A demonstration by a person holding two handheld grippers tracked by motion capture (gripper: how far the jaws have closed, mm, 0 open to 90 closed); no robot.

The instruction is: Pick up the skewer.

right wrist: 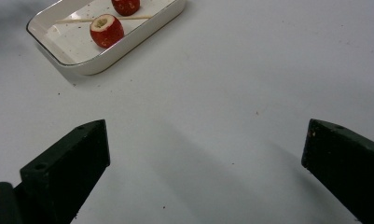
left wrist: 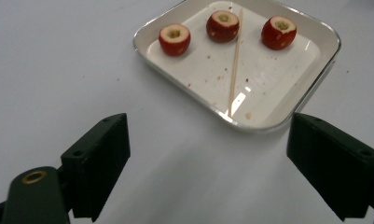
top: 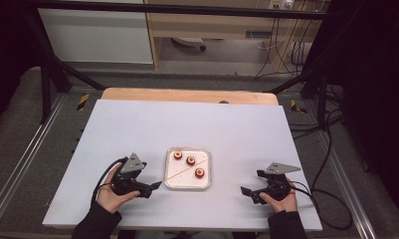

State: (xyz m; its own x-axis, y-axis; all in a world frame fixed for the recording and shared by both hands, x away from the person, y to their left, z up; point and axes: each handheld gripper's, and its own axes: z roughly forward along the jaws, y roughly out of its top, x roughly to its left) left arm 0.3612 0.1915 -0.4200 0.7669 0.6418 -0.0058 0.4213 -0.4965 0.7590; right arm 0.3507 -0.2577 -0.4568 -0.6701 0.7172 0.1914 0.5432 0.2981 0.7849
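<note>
A white square tray (top: 166,172) sits at the table's middle front. It holds three red cored fruits (top: 177,155) (top: 191,160) (top: 200,173) and a thin wooden skewer (top: 183,170) lying diagonally. My left gripper (top: 151,180) rests just left of the tray, open and empty, pointing at it. In the left gripper view the tray (left wrist: 268,126) lies ahead with the fruits (left wrist: 174,39) (left wrist: 223,25) (left wrist: 279,32) and the skewer (left wrist: 234,65). My right gripper (top: 251,182) is open and empty, well right of the tray (right wrist: 128,51). One fruit (right wrist: 107,30) and the skewer (right wrist: 82,20) show in its view.
The white tabletop (top: 187,124) lies on a wooden board (top: 187,94) that shows at the far edge. A black frame, rails and cables (top: 326,164) surround the table. Small red crumbs dot the tray floor (left wrist: 268,79).
</note>
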